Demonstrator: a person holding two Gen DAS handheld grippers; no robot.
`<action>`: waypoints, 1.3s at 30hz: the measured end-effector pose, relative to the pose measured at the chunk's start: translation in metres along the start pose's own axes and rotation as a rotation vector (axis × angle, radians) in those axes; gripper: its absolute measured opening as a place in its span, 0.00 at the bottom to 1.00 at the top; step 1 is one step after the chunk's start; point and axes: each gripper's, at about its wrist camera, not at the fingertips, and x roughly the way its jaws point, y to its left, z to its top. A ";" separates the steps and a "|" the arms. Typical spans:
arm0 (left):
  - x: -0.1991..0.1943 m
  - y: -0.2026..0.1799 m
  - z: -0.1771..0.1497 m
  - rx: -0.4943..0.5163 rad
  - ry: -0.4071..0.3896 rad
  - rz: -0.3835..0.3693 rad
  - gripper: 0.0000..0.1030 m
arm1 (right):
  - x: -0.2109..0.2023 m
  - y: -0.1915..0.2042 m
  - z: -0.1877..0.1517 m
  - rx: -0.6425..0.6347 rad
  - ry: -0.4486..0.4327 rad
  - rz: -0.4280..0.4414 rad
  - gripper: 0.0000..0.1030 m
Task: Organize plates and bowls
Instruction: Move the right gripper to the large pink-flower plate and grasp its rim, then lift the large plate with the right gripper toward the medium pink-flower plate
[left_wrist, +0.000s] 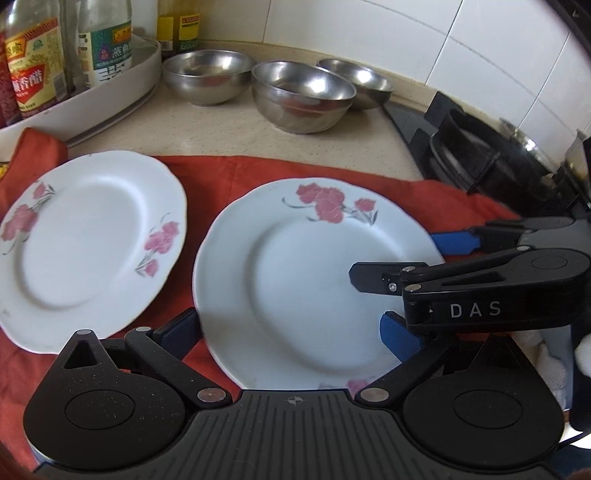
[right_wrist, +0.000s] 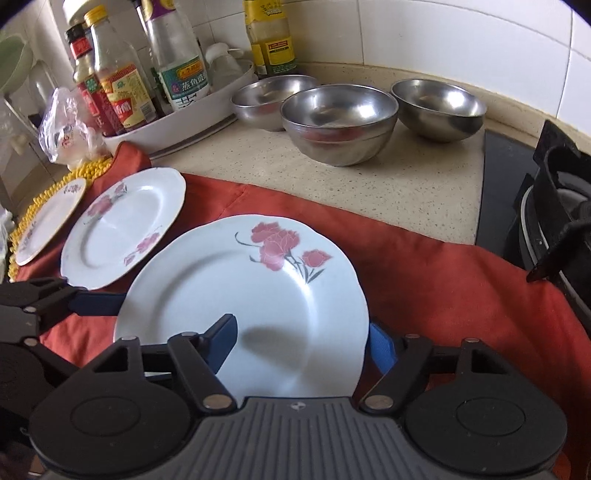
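Straddling the near plate (right_wrist: 258, 295), right gripper (right_wrist: 303, 343) spread, left gripper (left_wrist: 291, 328) spread too.

Both handheld grippers, the left gripper (left_wrist: 290, 330) and right gripper (right_wrist: 301, 341), share matte black linkage arms, silver pivot pins, blue finger pads, ribbed grey-black bases, and white "DAS" lettering.
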 end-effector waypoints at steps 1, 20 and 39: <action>0.001 -0.001 0.001 -0.001 -0.001 0.005 0.99 | -0.001 -0.002 0.001 0.009 0.007 0.017 0.70; -0.017 0.022 0.004 -0.084 -0.021 0.057 0.93 | -0.005 -0.008 0.024 -0.014 -0.030 0.064 0.69; -0.053 0.145 0.019 -0.344 -0.091 0.125 0.98 | 0.090 0.090 0.098 -0.144 0.064 0.232 0.69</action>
